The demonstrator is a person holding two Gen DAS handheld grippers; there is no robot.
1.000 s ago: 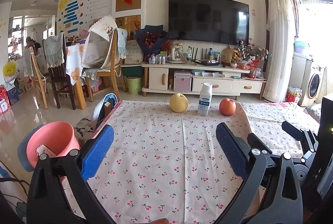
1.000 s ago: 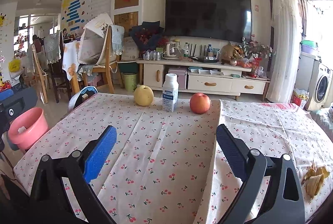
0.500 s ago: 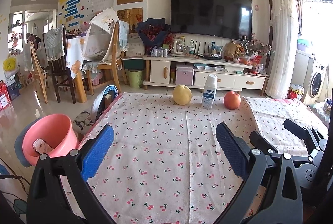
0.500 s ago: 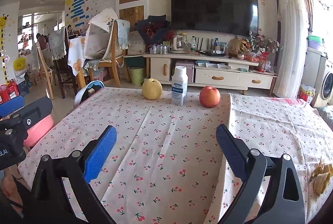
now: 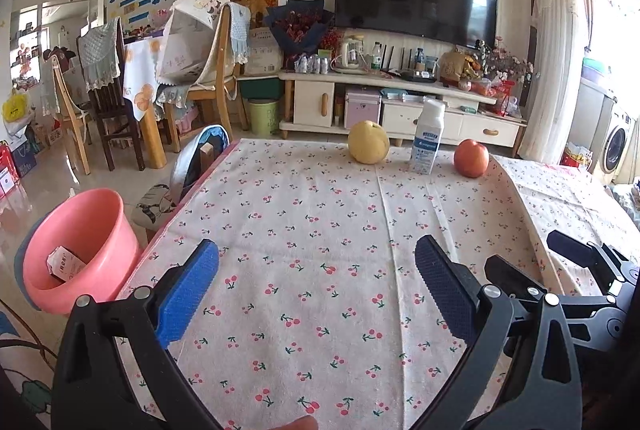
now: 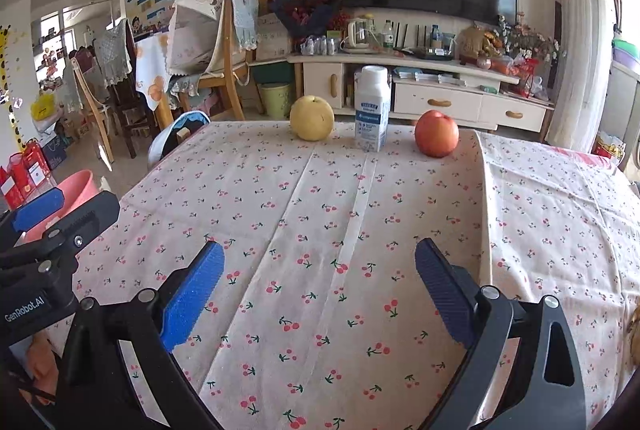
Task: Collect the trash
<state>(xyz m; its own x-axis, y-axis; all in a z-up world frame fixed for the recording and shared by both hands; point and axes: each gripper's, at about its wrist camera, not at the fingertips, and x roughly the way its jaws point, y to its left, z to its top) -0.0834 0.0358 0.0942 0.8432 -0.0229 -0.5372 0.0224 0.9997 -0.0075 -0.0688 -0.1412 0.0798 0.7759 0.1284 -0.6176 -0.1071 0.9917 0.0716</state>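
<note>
Pear (image 6: 311, 118), bottle (image 6: 372, 114), apple (image 6: 436, 133) line table's (image 6: 360, 230) far edge.

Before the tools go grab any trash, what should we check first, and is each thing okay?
1. Left tool open and empty: ok.
2. Right tool open and empty: ok.
3. Pink bucket beside the table, mouth open, ready for trash: ok; a small carton already lies inside.
4. Trash to pick located: cannot tell; only a brownish scrap peeks in at the right wrist view's edge.
5. Pear, milk bottle and apple standing apart at the far edge, out of the way: ok.
</note>
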